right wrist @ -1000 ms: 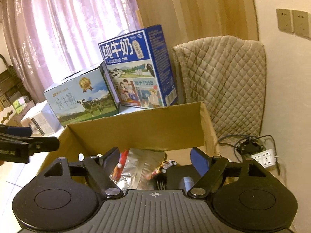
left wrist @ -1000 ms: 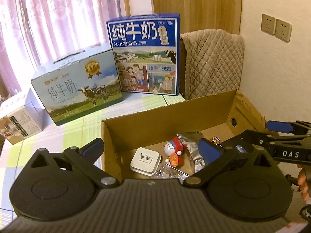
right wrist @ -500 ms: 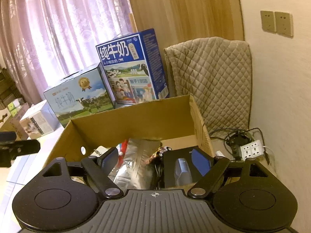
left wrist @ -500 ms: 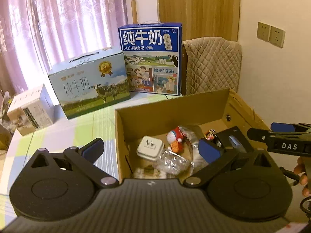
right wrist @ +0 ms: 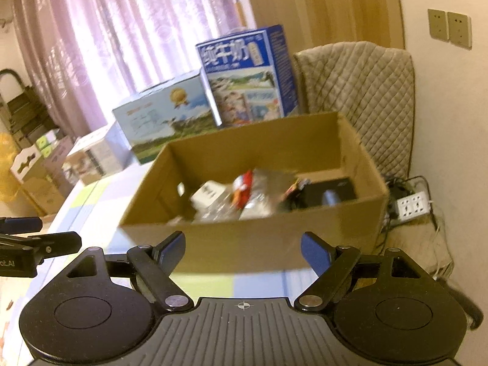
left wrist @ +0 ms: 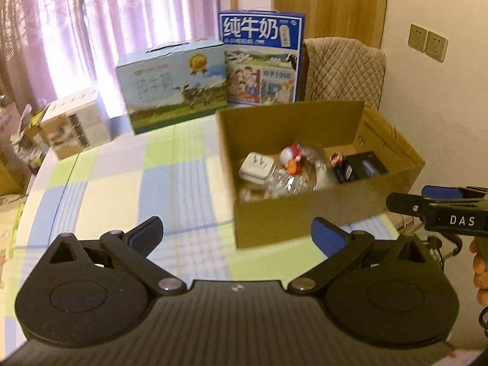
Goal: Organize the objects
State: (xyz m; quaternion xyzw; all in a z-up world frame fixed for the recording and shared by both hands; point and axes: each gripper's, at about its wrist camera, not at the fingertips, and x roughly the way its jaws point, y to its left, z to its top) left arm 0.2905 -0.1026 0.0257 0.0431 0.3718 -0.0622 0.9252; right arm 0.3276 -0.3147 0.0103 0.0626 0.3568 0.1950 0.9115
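on the far left of the counter (left wrist: 100, 189), with its checked cloth, sits a small pale box (left wrist: 73, 123), then a light blue milk box (left wrist: 172, 84) with a cow on it, then a tall dark blue milk box (left wrist: 260, 58). to the right of those is the open cardboard box (left wrist: 292, 216), near the right edge of the counter. its long side runs left to right across the view, and its open top faces up. inside it, from left to right, lie a white plug block (left wrist: 255, 167), some clear crinkly plastic (left wrist: 283, 183), a little red and white toy (left wrist: 293, 156), and a black flat box (left wrist: 363, 166) at the right end. the toy is too blurry to tell which way it points. the left hand-held gripper (left wrist: 236, 233) hangs low in front of the cardboard box, its two blue tips spread wide with nothing between them. the right hand-held gripper (right wrist: 243, 245) is also spread wide and empty, in front of the box's near wall. it looks like the things are all in the box now, so the job may be close to done. what could go wrong: the box sits close to the counter's right edge, so a bump from a gripper could push it off toward the white power strip (right wrist: 411, 206) and wires below. reaching in again could also snag the crinkly plastic and drag the toy out.
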